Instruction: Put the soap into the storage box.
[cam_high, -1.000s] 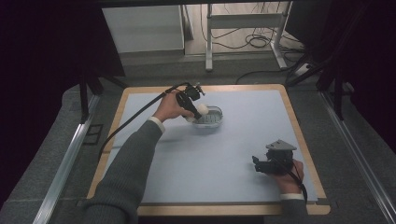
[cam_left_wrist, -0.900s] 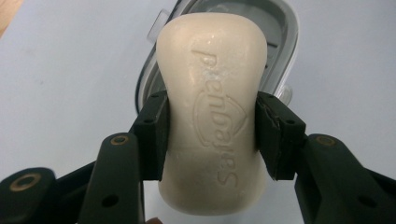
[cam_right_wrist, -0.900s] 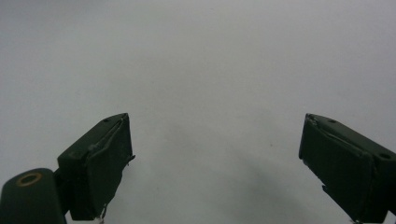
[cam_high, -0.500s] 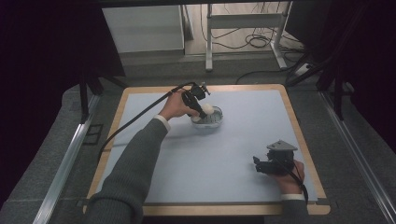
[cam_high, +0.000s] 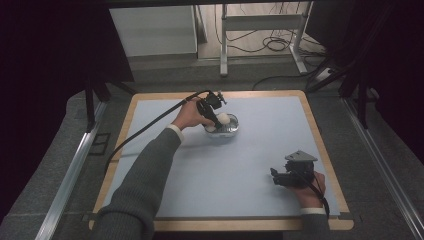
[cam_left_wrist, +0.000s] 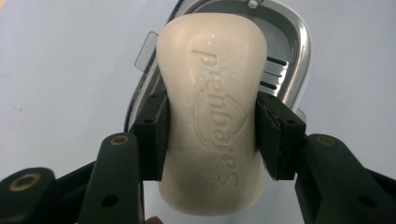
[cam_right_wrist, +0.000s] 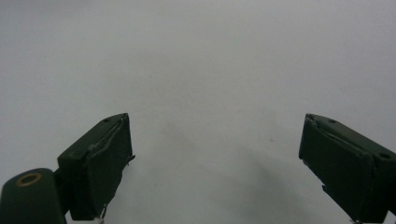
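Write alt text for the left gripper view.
A cream soap bar with embossed lettering is clamped between the left hand-held gripper's black jaws, above a shiny metal soap dish on a pale blue table surface.

We see a waxy, matt cream soap bar (cam_left_wrist: 212, 112) with embossed lettering, a glossy polished metal soap dish (cam_left_wrist: 289, 46), matt black plastic left gripper (cam_left_wrist: 212, 135) pads, a smooth matt pale-blue mat (cam_high: 250, 165), and a wooden table edge (cam_high: 127, 120).

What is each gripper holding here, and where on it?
Left gripper clamps the soap bar across its narrow middle, above the metal dish. Right gripper holds nothing.
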